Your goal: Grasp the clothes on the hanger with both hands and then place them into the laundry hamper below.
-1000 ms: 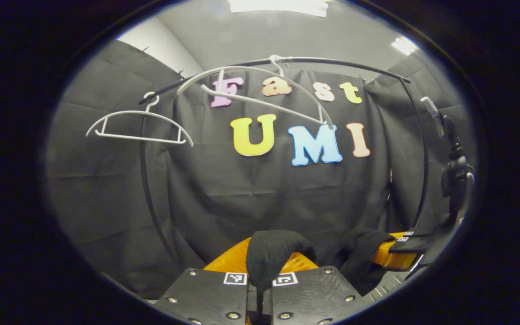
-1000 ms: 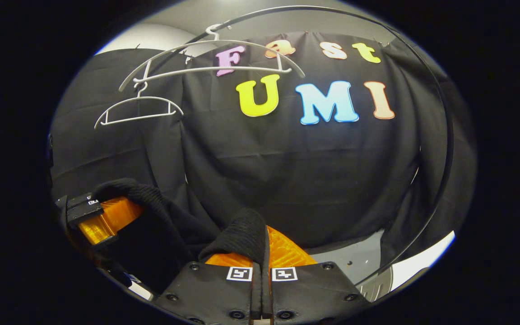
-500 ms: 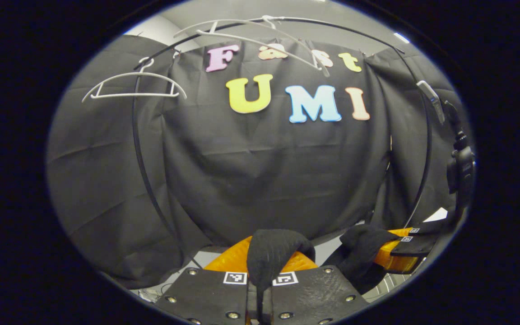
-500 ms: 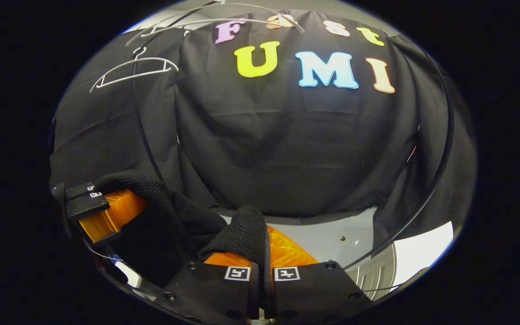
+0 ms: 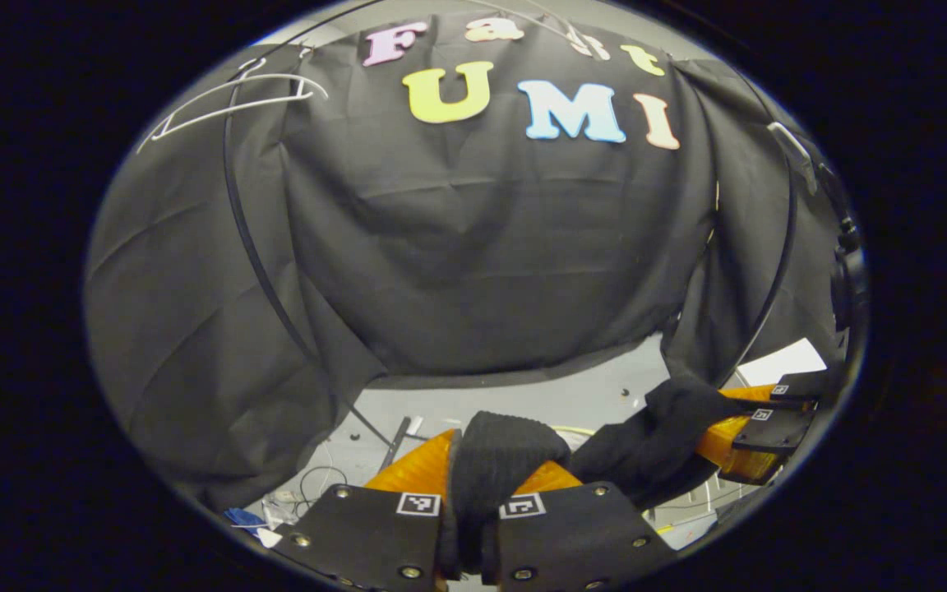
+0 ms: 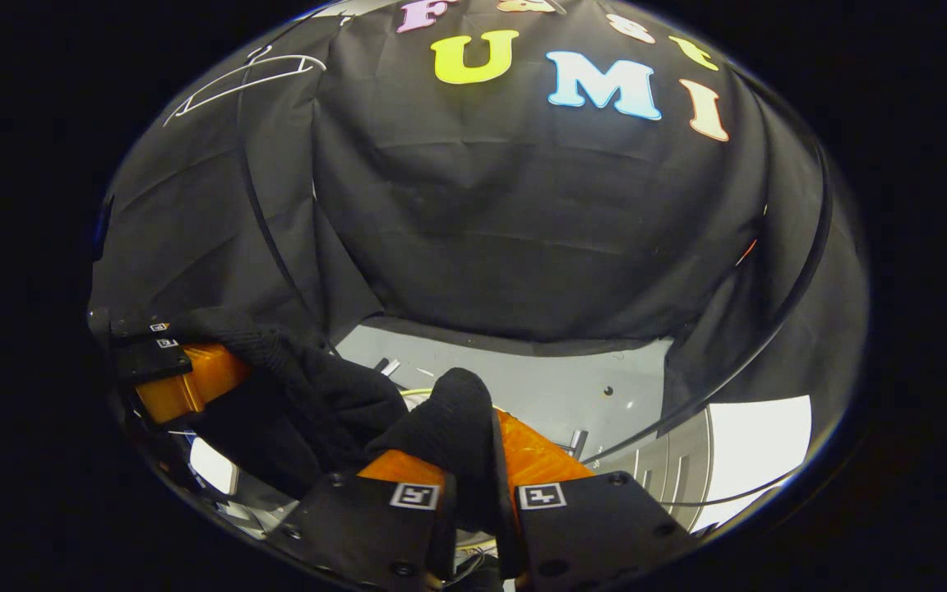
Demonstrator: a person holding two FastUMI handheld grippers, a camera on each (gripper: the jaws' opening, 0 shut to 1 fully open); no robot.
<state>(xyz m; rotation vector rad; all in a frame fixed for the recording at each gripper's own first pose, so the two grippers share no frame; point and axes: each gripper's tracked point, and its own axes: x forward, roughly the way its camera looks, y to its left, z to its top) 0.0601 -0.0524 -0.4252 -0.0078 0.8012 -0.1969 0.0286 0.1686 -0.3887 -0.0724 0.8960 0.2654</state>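
A black knit garment hangs stretched between the two grippers, off the hanger. In the left gripper view my left gripper is shut on a fold of it between the orange fingers, and my right gripper holds the other end at the far right. In the right gripper view my right gripper is shut on the cloth, with the left gripper at the left edge. A bare white hanger hangs high at the upper left, also visible as the hanger.
A black rack pole curves down in front of the cloth wall. Grey floor lies below, with cables and scraps at the left. A pale slatted object and a white panel sit at the lower right.
Both grippers have come down with the garment held between them. The hangers have slid up toward the top edge, and the grey floor has come into sight.
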